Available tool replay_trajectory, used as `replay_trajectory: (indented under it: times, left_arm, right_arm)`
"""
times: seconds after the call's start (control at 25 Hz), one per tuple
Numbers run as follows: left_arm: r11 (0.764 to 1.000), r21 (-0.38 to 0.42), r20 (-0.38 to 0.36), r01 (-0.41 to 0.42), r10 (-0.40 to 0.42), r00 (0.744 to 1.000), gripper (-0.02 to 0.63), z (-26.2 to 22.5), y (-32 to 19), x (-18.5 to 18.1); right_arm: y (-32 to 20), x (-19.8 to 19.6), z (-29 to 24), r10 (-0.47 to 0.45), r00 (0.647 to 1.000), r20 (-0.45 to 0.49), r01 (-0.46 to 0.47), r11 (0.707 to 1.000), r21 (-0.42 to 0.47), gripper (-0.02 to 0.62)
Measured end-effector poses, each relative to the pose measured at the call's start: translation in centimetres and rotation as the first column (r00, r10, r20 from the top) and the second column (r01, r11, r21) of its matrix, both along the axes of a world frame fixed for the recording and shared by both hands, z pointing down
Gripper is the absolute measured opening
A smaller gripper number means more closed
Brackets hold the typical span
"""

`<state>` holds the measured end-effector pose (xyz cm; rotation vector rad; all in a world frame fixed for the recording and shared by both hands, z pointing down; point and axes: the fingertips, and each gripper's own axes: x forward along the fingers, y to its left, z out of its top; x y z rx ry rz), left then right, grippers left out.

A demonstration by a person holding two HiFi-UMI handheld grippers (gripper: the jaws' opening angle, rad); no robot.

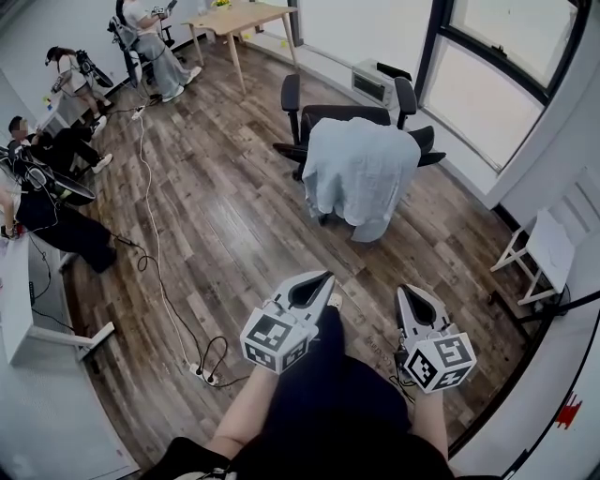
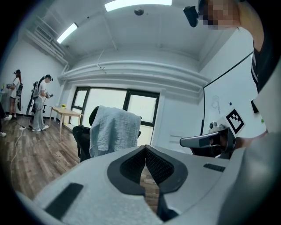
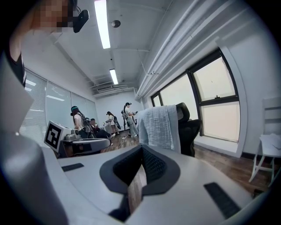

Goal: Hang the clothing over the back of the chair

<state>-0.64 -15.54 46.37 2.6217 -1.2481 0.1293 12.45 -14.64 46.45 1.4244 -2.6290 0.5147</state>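
Head view: wood floor (image 1: 216,187) fills most of the rm, w/ big windows (image 1: 506,56) along the far right wall. Black office chair (image 1: 349,114) stands near the windows. The clothing (image 1: 361,173), a light blue piece, is draped over the chair's back & hangs down the side facing the camera. In the left gripper view the clothing (image 2: 113,129) covers most of the chair (image 2: 82,138). Only bare floor lies btwn the chair & both tools.

Wooden tabletop (image 1: 239,17) sits at the far end, w/ a seated person (image 1: 155,42) beside it. More people (image 1: 52,187) sit along the left edge by a white desk (image 1: 14,300). White folding chair (image 1: 544,248) stands at right, a white heater (image 1: 372,80) under the windows. A white cable (image 1: 155,244) runs down the floor well left of the chair to a power strip (image 1: 204,375).

Left hand-held gripper (image 1: 323,279) & right hand-held gripper (image 1: 405,292) hover side by side above the person's dark lap (image 1: 328,394), both aimed at the chair. Each has its jaws pressed together at the tips, nothing btwn them.
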Motion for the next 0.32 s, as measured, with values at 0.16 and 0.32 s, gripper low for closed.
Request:
replay_trajectory:
  times: [0.16,0.32]
  left_arm:
    - [1.000,-0.005,-0.006,0.003,-0.003,1.000,0.008,0.19,0.34,-0.17]
    - [1.000,-0.005,-0.009,0.001,-0.001,1.000,0.008,0.26,0.61,-0.08]
  right_arm:
    - [0.32,-0.07,-0.04,0.001,1.000,-0.001,-0.001,1.000,0.004,0.002]
    - [0.72,0.06,0.06,0.006,1.000,-0.004,-0.006,1.000,0.005,0.002]
